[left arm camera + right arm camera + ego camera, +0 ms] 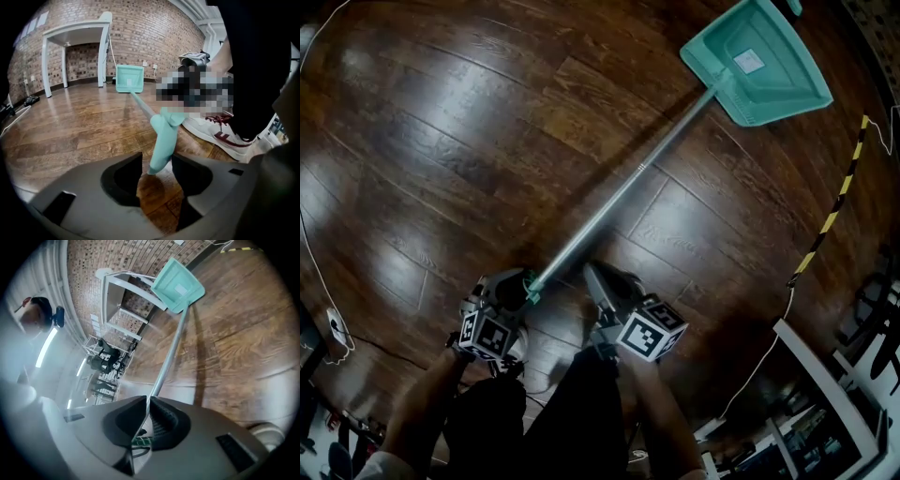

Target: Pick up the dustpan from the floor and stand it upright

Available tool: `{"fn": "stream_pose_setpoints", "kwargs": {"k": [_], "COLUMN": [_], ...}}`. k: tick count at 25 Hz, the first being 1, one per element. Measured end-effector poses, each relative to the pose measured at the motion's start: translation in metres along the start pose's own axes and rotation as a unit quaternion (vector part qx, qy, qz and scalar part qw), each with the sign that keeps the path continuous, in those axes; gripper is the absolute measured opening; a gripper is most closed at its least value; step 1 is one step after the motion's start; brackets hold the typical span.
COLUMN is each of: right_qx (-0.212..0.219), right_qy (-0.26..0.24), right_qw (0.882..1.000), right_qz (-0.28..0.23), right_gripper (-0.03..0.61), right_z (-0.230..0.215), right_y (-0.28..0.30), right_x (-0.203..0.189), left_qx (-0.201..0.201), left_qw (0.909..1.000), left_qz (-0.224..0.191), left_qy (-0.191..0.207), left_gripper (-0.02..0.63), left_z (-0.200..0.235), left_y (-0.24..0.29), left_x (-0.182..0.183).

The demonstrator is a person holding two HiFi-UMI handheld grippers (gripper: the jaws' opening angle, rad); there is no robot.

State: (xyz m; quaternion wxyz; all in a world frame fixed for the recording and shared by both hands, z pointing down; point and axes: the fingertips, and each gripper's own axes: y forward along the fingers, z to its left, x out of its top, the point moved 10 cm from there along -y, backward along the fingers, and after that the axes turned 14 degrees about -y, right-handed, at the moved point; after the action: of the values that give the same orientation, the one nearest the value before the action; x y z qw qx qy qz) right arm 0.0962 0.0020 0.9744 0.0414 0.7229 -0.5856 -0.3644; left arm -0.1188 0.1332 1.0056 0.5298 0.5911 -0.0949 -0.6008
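Observation:
The teal dustpan (pixel 759 61) lies flat on the wooden floor at the top right, its long silver pole (pixel 628 183) running down-left toward me. My left gripper (pixel 511 286) sits at the pole's near end. In the left gripper view its jaws (pixel 157 173) stand wide apart with the teal handle grip (pixel 164 140) between them, pads not pressing; the pan (pixel 129 78) lies far off. My right gripper (pixel 595 277) hangs just right of the pole, apart from it. Its jaws (pixel 146 406) are closed to a slit, with the pole (pixel 168 357) and pan (pixel 177 284) beyond them.
Yellow-black tape (pixel 834 216) and a white cable (pixel 759 361) cross the floor at the right, near white shelving (pixel 825 394). Another cable (pixel 314 262) curves along the left. A white table (pixel 75 33) stands by the brick wall. A person's shoe (pixel 220 131) is beside the handle.

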Motion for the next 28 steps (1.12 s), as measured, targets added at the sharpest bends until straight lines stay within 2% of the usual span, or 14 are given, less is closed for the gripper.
{"fn": "stream_pose_setpoints", "kwargs": {"k": [3,5,10,15,19,28], "right_qx": [0.034,0.043,0.022,-0.015,-0.032,-0.081], "right_qy": [-0.019,-0.017,0.007,0.010,-0.027,-0.077], "right_qw": [0.999,0.999,1.000,0.998,0.998,0.989], "right_qz": [0.005,-0.001,-0.012,-0.053,-0.042,-0.096], "right_gripper": [0.029,0.028,0.028,0.028,0.028,0.028], "right_z": [-0.002,-0.001,0.003,0.018,0.038,0.087], "right_y": [0.030,0.043,0.040,0.000,-0.042,-0.141], "right_x": [0.001,0.005,0.008,0.022,0.046,0.150], "left_qx": [-0.001,0.008,0.017,0.028,0.032,0.033], "left_qw": [1.0000,0.9999,0.9998,0.9995,0.9993,0.9992], "left_qz": [-0.003,-0.004,0.013,0.015,0.017,0.006], "left_qy": [-0.009,-0.012,0.001,-0.006,0.008,0.024], "left_gripper": [0.206,0.172,0.170,0.169,0.166,0.156], "left_z": [0.001,0.006,0.012,-0.001,-0.018,-0.059], "left_y": [0.005,0.007,0.001,-0.021,-0.043,-0.112], "left_x": [0.013,0.014,0.022,0.046,0.076,0.189]}}
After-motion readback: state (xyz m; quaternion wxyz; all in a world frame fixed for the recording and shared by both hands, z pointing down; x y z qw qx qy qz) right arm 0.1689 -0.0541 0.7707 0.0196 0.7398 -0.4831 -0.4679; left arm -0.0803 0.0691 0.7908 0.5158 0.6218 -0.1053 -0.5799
